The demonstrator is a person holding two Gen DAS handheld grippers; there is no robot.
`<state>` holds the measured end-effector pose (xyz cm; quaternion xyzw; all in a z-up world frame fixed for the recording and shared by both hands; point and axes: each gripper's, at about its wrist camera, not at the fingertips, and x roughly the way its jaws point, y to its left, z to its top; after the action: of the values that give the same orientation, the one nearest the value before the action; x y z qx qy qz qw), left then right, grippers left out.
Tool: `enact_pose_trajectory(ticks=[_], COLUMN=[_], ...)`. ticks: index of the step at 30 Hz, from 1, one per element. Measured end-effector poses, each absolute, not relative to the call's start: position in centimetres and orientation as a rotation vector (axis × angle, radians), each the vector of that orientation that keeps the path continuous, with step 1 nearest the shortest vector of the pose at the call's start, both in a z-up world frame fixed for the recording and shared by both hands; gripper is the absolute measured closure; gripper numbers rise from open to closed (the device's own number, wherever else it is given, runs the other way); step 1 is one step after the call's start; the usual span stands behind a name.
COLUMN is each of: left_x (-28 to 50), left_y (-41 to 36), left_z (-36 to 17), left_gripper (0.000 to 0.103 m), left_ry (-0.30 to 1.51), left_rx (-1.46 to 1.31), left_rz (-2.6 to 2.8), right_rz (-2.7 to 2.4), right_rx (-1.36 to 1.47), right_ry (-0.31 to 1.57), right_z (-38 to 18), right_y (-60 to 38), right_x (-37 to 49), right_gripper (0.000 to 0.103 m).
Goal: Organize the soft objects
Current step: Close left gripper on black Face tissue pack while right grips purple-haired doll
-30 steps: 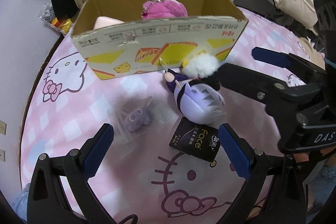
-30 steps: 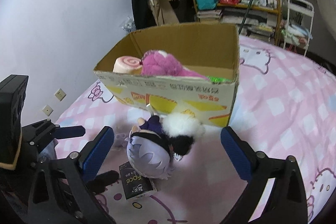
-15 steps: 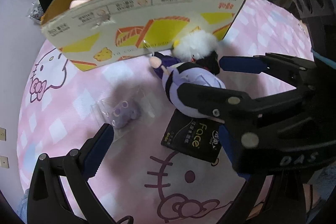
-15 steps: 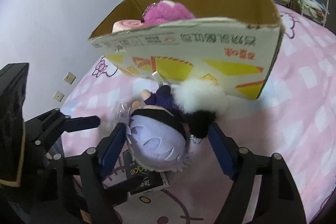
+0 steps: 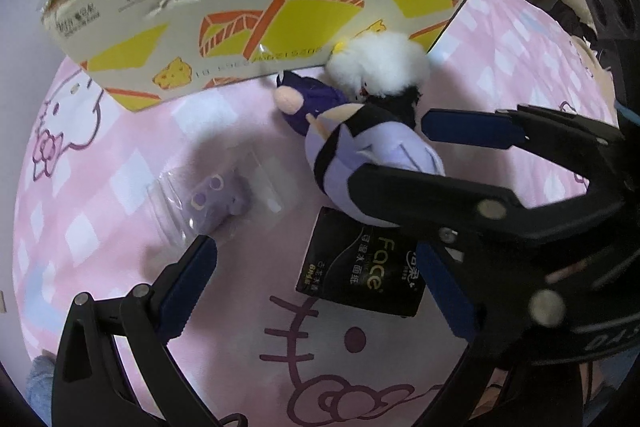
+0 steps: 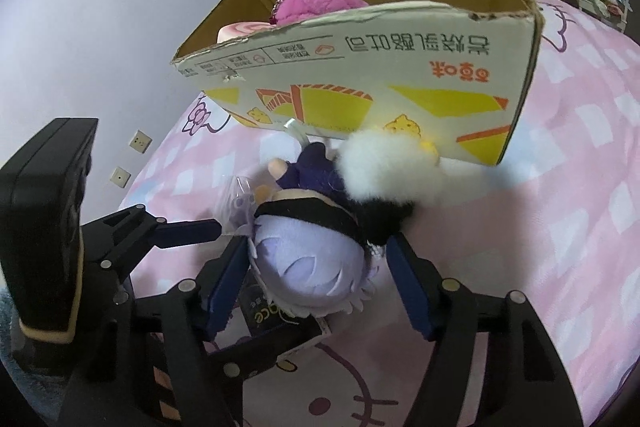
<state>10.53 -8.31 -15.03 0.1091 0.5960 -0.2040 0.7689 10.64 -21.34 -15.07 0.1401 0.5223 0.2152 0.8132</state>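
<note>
Since the earlier frame, both grippers are seen lower and nearer the bed, and the right gripper [image 6: 316,283] has just been closing around the lilac-haired plush doll [image 6: 312,267]; whether its pads press the head cannot be told. The doll lies on the pink Hello Kitty bedspread [image 5: 120,171], just before the cardboard box [image 5: 248,11], partly on a black tissue pack [image 5: 360,279]. The left gripper [image 5: 316,287] is held wide open above the pack, beside a bagged purple toy [image 5: 216,195].

Lilac-haired doll [image 6: 316,267], pink checked sheet [image 6: 560,227], yellow-printed box [image 6: 380,87]
</note>
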Motion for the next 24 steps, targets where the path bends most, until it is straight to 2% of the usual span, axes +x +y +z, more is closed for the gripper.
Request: enact_pose_trajectory(ticks=[20,24], left_x=[10.1,10.2], left_y=[-9.1,-8.9], left_z=[-15.9,-16.5], left_gripper=[0.005,0.023], left_ry=[1.338,1.37], left_rx=[0.207,0.149], left_rz=[-0.454,-0.486], right_rz=[0.492,0.522], right_rx=[0.31,0.32], right_ry=[1.156,1.181], right_z=[-15.6,-16.2], right_y=[-20.8,-20.3], right_x=[10.6,10.6], right_gripper=[0.029,0.037])
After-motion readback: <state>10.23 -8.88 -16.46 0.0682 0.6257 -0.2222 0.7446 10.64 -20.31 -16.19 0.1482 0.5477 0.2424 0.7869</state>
